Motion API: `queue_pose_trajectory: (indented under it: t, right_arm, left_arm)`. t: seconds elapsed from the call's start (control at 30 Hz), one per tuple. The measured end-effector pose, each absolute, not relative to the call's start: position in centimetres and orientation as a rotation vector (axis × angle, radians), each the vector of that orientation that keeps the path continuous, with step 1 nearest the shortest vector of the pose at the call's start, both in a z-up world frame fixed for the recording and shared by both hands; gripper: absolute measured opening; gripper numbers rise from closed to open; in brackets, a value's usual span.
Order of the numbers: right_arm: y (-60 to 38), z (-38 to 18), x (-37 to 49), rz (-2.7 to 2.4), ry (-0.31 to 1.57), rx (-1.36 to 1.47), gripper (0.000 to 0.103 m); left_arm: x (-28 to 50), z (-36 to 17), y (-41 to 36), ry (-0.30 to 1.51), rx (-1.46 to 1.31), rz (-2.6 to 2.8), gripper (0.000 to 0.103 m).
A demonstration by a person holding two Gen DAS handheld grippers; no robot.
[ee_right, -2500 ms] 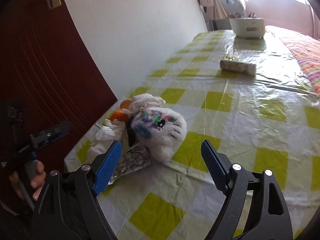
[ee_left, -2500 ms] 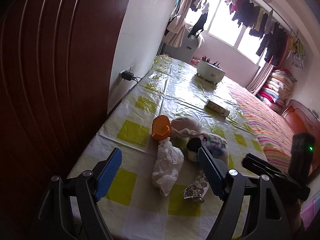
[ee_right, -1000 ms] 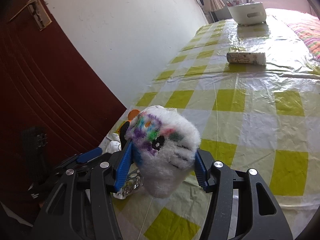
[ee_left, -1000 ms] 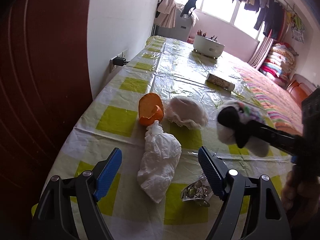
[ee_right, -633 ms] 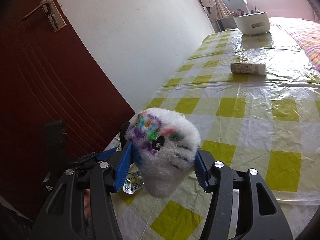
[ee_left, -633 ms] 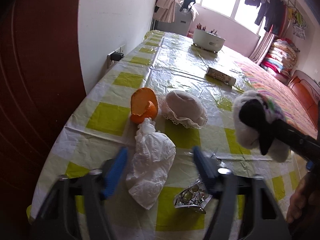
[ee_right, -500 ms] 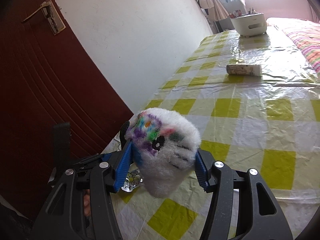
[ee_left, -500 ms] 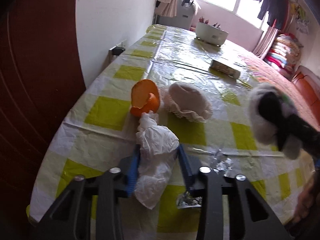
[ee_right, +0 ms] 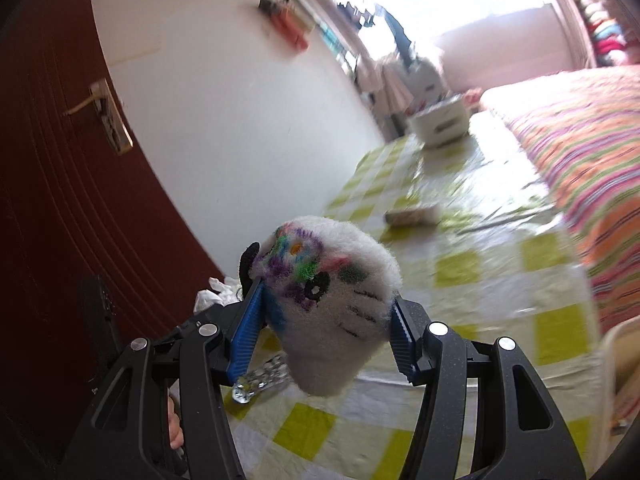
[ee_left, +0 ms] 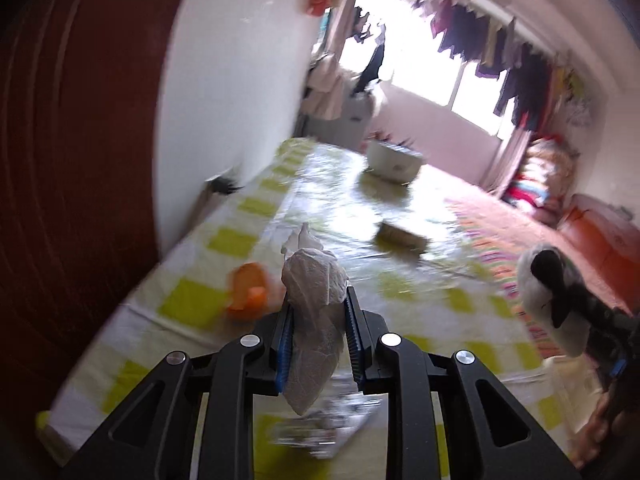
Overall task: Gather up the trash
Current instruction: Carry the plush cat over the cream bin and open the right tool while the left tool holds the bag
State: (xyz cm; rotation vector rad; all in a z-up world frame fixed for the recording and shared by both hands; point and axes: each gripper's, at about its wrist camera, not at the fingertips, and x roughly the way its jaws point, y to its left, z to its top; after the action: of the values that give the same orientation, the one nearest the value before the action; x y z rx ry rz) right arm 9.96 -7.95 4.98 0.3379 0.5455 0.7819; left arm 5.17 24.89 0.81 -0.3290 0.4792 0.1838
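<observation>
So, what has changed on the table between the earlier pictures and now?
The left gripper closed on the white crumpled bag and lifted it off the table. The right gripper took the white plush toy and raised it. The orange shell, the foil blister pack, the small box and the white bowl stayed on the table.
</observation>
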Motion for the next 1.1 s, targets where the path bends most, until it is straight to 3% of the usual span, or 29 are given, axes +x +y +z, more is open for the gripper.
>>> queue_pose_trajectory:
  t: [0.4,1.1]
  right_arm:
    - [-16.0,5.4,9.4,0.628,0.454,0.445,0.055]
    - [-30.7,3.6,8.9,0.227,0.334,0.522,0.056]
  left_arm:
    - [8.8,0.8,11.4,0.557,-0.175,-0.104,0.023]
    - [9.9,1.4,-4.3,0.617,-0.074,-0.41,0.023]
